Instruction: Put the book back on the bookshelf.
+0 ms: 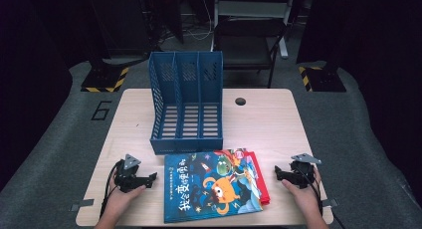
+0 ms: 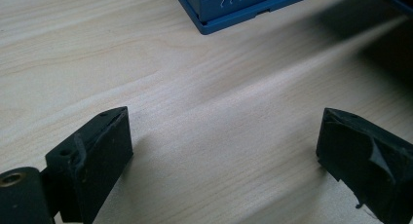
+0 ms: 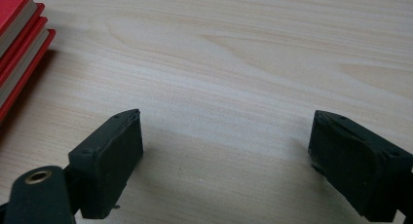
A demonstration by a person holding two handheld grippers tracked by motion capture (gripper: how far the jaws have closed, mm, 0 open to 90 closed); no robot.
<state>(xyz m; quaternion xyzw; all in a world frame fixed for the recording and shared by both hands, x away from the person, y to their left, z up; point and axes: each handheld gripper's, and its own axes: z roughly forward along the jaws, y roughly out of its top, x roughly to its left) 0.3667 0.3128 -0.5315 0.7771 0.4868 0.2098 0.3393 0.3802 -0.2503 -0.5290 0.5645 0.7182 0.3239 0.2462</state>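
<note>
Left gripper and right gripper both gape wide, empty, resting on the worktop, the books between them.

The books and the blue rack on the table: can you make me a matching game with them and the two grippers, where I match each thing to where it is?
Things:
1. file rack
2. stack of books
3. left gripper
4. right gripper

Places:
A. on the table, left of the books, fingers open
B. at the front edge, between the two grippers
C. behind the books, standing upright, slots empty
D. on the table, right of the books, fingers open

Pairs: 1-C, 2-B, 3-A, 4-D
</note>
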